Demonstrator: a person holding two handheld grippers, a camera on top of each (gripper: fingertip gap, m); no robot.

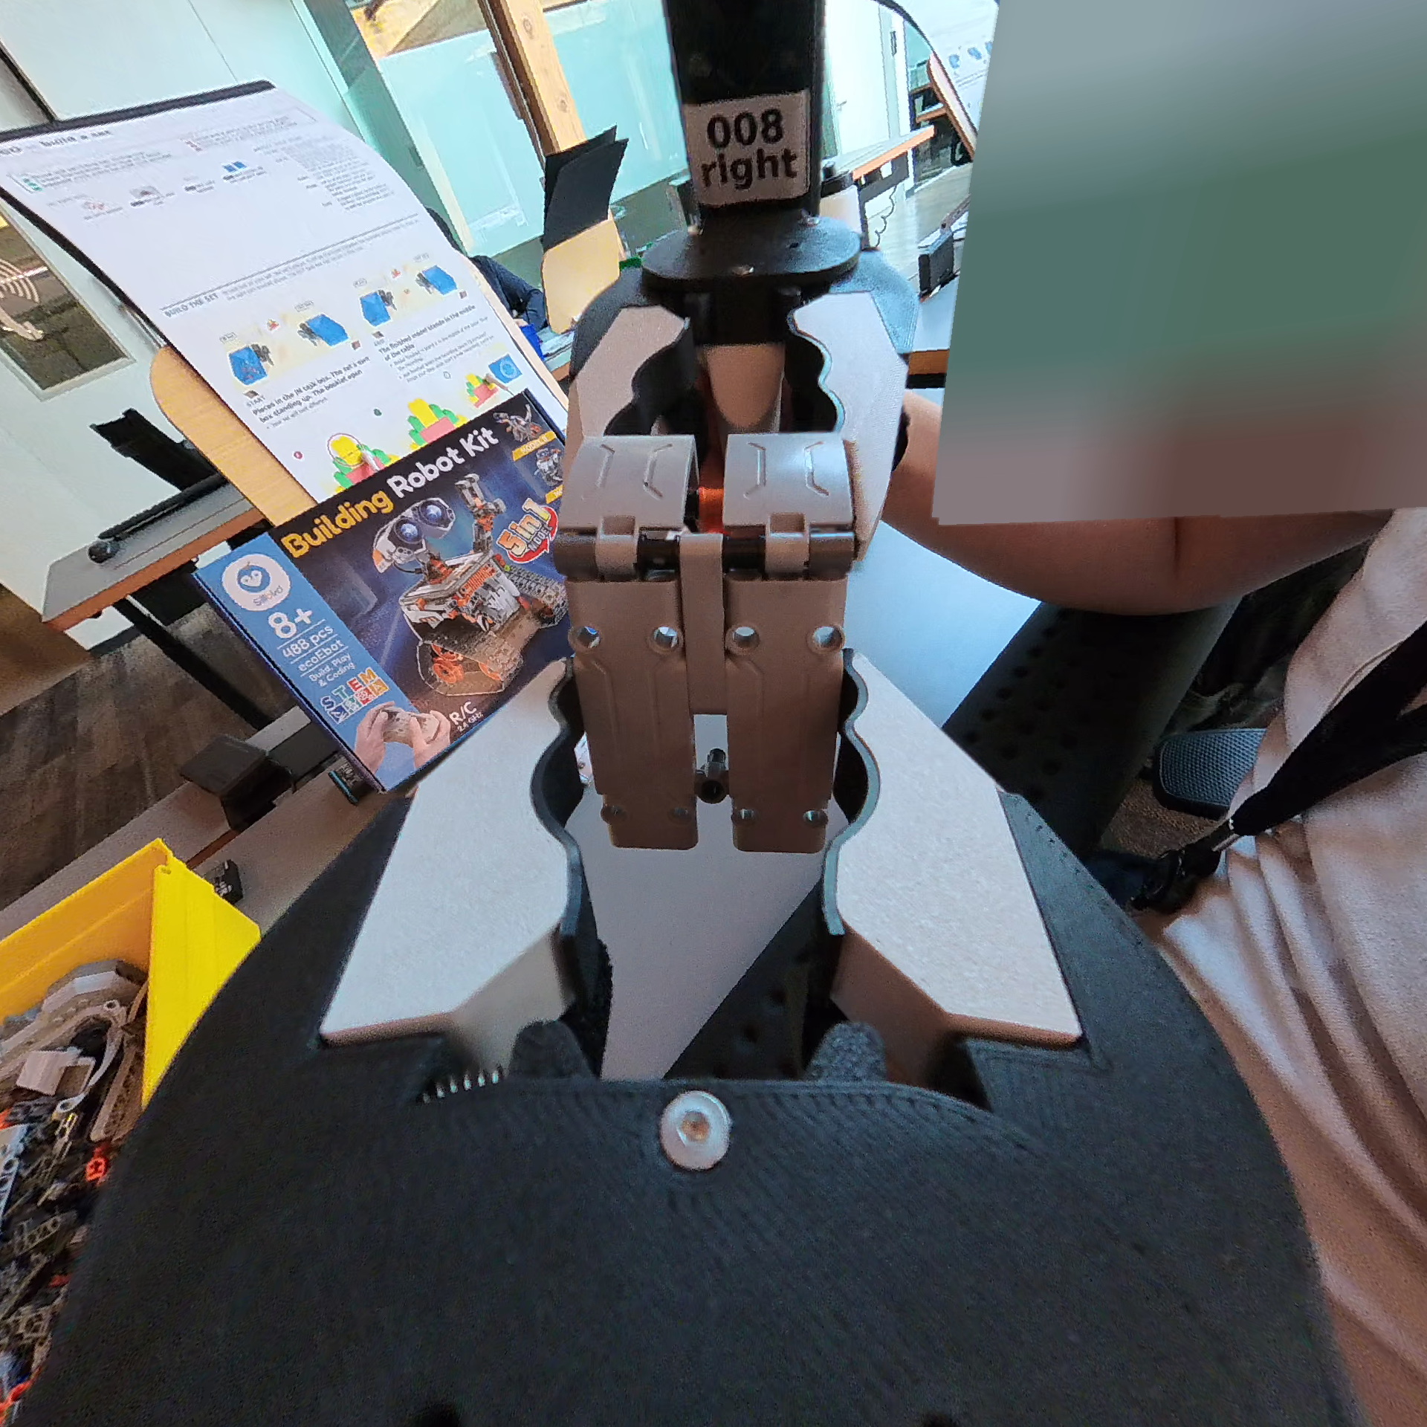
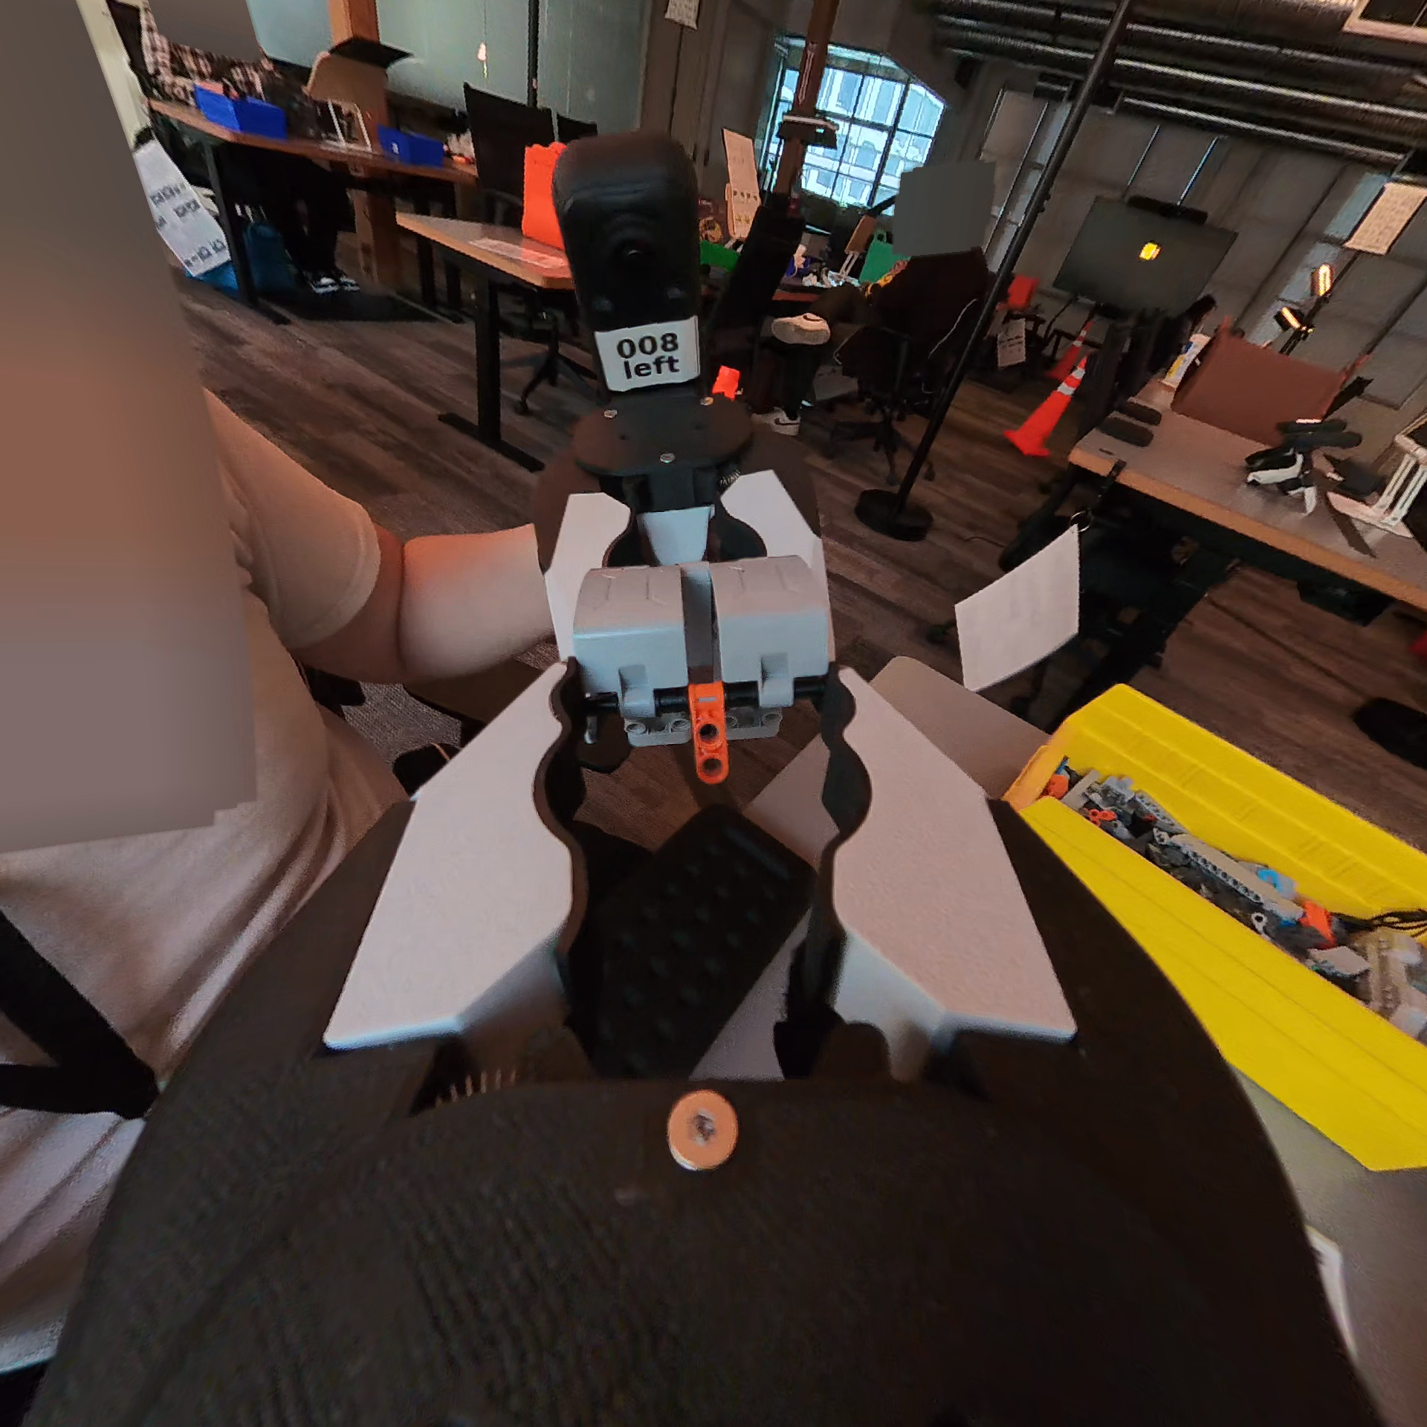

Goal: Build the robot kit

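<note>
A grey building-block assembly (image 1: 706, 656) is made of two long grey blocks joined side by side by a grey bar, with a small orange beam (image 2: 709, 733) sticking out at one end. It is held in the air between both grippers, which face each other. My left gripper (image 1: 706, 695) is shut on the assembly's near end, with its white pads (image 1: 463, 888) against the sides. My right gripper (image 1: 730, 425) grips the far end. In the right wrist view, my right gripper (image 2: 703, 687) clamps the assembly (image 2: 695, 625) at the orange-beam end, and the left gripper (image 2: 687, 571) holds it from behind.
A yellow bin (image 1: 177, 911) of loose parts sits at the lower left and also shows in the right wrist view (image 2: 1158, 772). A blue kit box (image 1: 371, 618) leans under a curved instruction sheet (image 1: 270, 255). A person's arm (image 1: 1081, 556) and torso are close on the right. The tips of both grippers are at nearly the same place.
</note>
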